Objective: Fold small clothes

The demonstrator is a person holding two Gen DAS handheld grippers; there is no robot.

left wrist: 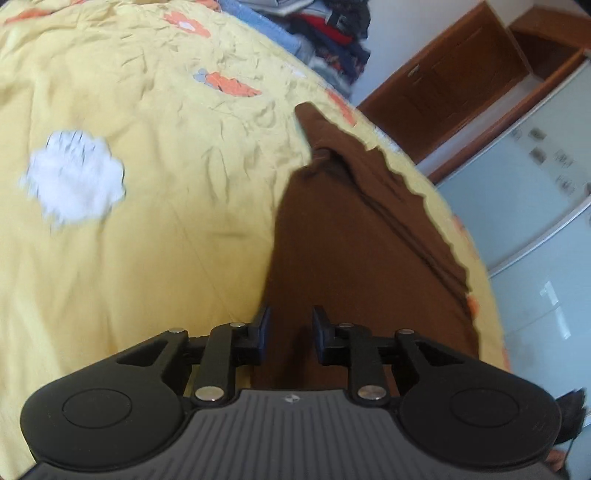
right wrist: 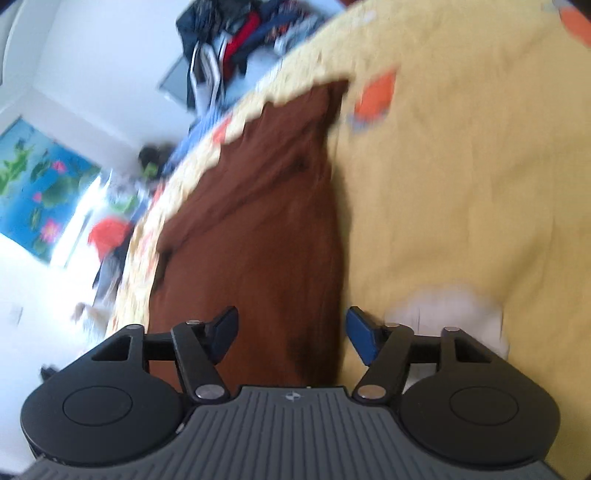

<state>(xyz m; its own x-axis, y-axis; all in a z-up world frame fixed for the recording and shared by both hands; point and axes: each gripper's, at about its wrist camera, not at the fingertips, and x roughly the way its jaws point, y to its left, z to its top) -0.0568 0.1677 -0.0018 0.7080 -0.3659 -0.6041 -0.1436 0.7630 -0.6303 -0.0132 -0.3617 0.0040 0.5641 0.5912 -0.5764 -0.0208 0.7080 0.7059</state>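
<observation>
A brown garment (left wrist: pixel 354 229) lies stretched along the edge of a yellow flowered bedspread (left wrist: pixel 147 221). My left gripper (left wrist: pixel 290 328) is open, its fingers a small gap apart, just above the near end of the garment. In the right wrist view the same brown garment (right wrist: pixel 258 229) runs away from me along the bed edge. My right gripper (right wrist: pixel 291 334) is open wide over its near end, holding nothing. This view is motion-blurred.
A pile of mixed clothes (left wrist: pixel 328 26) sits at the far end of the bed and also shows in the right wrist view (right wrist: pixel 243 33). A wooden cabinet (left wrist: pixel 461 81) and pale floor (left wrist: pixel 535 221) lie beyond the bed edge. A flower poster (right wrist: pixel 40 192) hangs on the wall.
</observation>
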